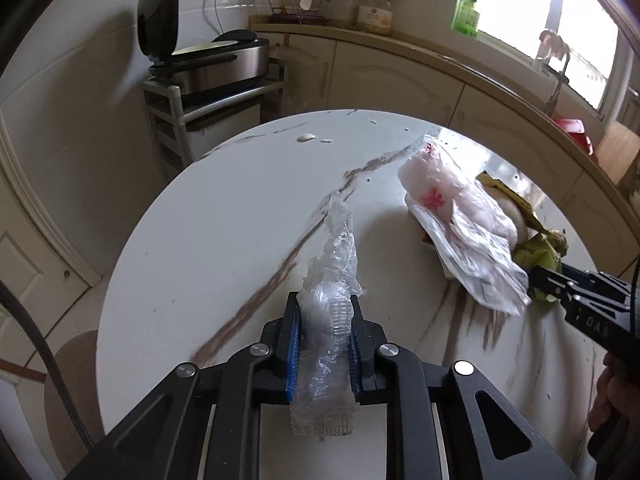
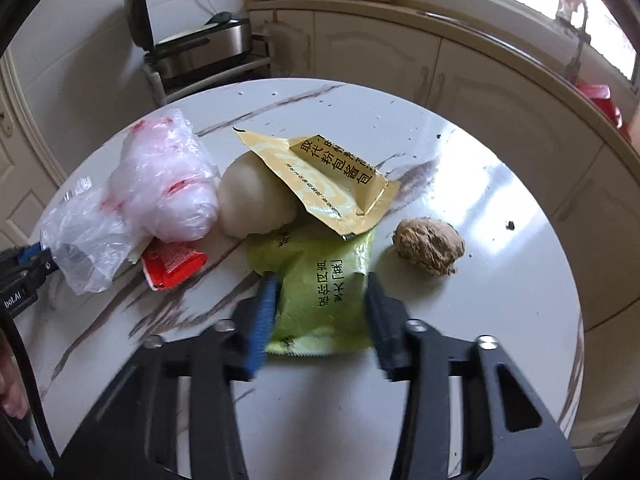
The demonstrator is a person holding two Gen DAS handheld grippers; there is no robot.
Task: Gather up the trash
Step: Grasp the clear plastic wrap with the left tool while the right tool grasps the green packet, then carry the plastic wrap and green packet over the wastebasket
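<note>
The left tool (image 1: 324, 320) is clamped on a crumpled piece of clear plastic wrap (image 1: 334, 276), its blue pads (image 1: 295, 344) pressing both sides of the wad, which sticks out ahead of the fingers over the round white desk (image 1: 224, 216); the right tool (image 2: 320, 304) has its two fingers on either side of a green snack packet (image 2: 320, 280) lying flat on the desk, the blue pad on the left against the packet's edge and the other finger at its right edge, though motion blur makes it hard to tell whether the packet is firmly pinched; a yellow sachet (image 2: 332, 184) with printed characters lies across the far end of the green packet and partly over a pale rounded lump (image 2: 252, 204); to the left of that lump sits a bunched white plastic bag (image 2: 160, 184) with red print, and a small red packet (image 2: 172, 264) lies just below it; a brown crumpled ball (image 2: 428, 246) rests alone to the right of the green packet, apart from it; small crumbs (image 1: 306, 138) lie near the far edge of the desk; beyond the desk a rice cooker (image 1: 216, 56) with its lid up stands on a small grey rack (image 1: 180, 120).
</note>
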